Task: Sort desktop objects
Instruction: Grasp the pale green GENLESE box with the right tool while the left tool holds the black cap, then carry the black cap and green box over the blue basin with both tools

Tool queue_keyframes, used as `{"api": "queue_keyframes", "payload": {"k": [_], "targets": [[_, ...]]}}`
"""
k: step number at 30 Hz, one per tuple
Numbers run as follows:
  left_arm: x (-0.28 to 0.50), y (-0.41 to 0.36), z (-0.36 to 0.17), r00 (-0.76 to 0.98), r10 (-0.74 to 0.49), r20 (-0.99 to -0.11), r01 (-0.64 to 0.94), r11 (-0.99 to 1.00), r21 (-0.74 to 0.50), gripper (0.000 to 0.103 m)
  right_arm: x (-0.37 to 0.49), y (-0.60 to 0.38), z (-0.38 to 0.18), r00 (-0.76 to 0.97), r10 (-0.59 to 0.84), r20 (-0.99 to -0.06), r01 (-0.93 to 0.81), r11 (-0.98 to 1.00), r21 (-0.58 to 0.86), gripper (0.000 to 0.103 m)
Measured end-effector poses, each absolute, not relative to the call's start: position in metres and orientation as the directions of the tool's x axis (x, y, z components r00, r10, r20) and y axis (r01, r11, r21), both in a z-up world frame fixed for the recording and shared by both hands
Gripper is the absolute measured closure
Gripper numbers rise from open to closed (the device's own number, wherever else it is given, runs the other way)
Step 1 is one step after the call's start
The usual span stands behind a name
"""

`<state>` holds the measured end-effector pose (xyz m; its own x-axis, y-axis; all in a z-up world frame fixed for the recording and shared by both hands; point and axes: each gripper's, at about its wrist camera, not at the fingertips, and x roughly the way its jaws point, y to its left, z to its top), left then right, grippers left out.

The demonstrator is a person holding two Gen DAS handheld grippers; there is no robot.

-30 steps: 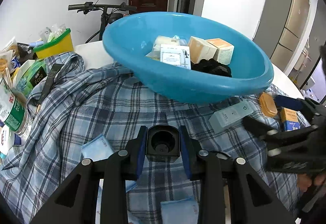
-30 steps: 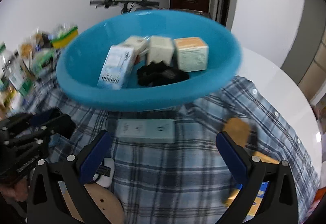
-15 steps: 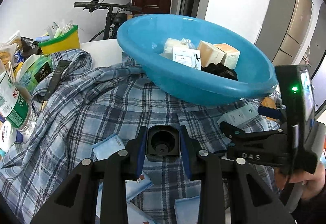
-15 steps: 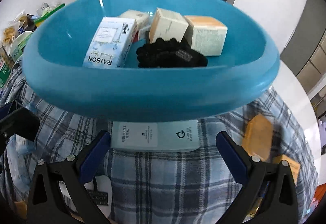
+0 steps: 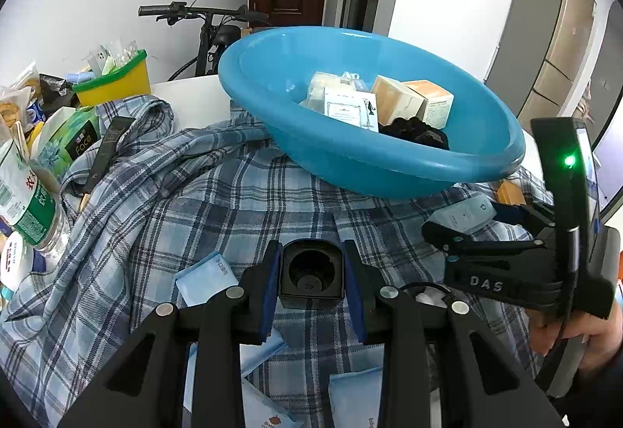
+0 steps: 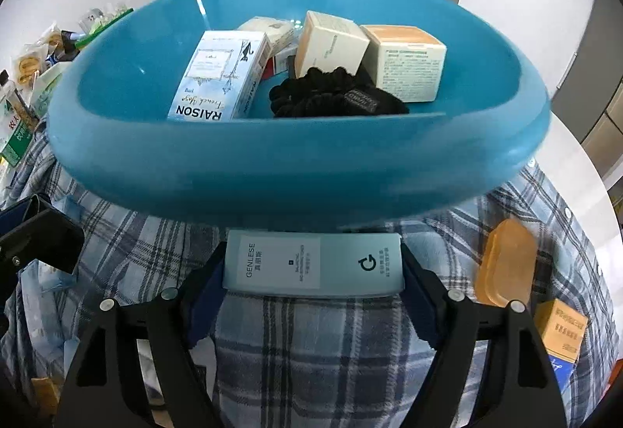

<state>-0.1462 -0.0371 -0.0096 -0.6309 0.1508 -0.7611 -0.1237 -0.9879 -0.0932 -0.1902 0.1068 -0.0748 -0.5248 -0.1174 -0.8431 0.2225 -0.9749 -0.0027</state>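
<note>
On the far left of the surface (image 5: 183, 87) stood the clutter not sorted yet: a yellow bin (image 5: 115, 83), a water bottle (image 5: 29, 202) and a green tissue pack (image 5: 72, 142), all well apart from the work area. A plaid shirt (image 5: 163, 202) covered most of the middle, w/ flat blue sachets (image 5: 206, 278) lying on it.

The left tongs (image 5: 311, 280) were closed on a small black cap-like part (image 5: 311, 274), its open side facing the camera. They hung over the shirt, prob. waiting for their turn.

The blue basin (image 6: 296, 171) sat on the shirt behind, as the collecting place: a RAISON box (image 6: 218, 78), two cream boxes (image 6: 331, 42), an orange-top box (image 6: 405, 62) and a black scrunchie (image 6: 331, 97) lay inside already.

Just in front of the basin's near wall lay the pale-blue GENLESE box (image 6: 313, 264), flat and crosswise. The right tongs (image 6: 313, 301) had just been closing on its two short ends; the pads seemed to touch both, though how firm the grip was I could not tell. Taking it end-to-end prob. kept the long box level for the lift over the rim.

At the right, an orange soap-like bar (image 6: 506, 260) and a small orange box (image 6: 560, 327) waited on the shirt.
</note>
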Motion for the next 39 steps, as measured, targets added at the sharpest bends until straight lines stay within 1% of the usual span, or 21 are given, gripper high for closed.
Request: {"api": "queue_keyframes", "payload": {"k": [3,8,14,21,35,39], "targets": [[-0.145,-0.036,-0.008,-0.633,0.149,-0.760,-0.122,-0.988,-0.092,0.070,-0.186,0.112,-0.069,-0.531,-0.131,-0.837,0.221,-0.975,0.012,0.024],[-0.141,-0.035,-0.007,-0.635,0.143,-0.759,-0.116,-0.989,-0.088,0.070,-0.179,0.118,-0.063,-0.555,-0.102,-0.826,0.206,-0.978,-0.017,0.024],[-0.136,-0.030,-0.006,-0.636,0.143,-0.758,-0.114,-0.989,-0.090,0.070,-0.176,0.148,-0.053,-0.550,-0.096,-0.830,0.158,-0.987,0.009,0.024],[-0.130,-0.019,-0.006,-0.637,0.144,-0.757,-0.114,-0.989,-0.093,0.070,-0.166,0.171,-0.042,-0.574,-0.085,-0.815,0.124,-0.992,0.017,0.024],[-0.124,0.004,-0.008,-0.636,0.145,-0.758,-0.112,-0.989,-0.095,0.070,-0.149,0.196,-0.037,-0.593,-0.076,-0.802,0.123,-0.992,0.003,0.024],[-0.123,0.004,0.001,-0.657,0.141,-0.740,-0.111,-0.990,-0.090,0.070,-0.148,0.199,-0.032,-0.613,-0.090,-0.785,0.120,-0.993,0.020,0.024]]}}
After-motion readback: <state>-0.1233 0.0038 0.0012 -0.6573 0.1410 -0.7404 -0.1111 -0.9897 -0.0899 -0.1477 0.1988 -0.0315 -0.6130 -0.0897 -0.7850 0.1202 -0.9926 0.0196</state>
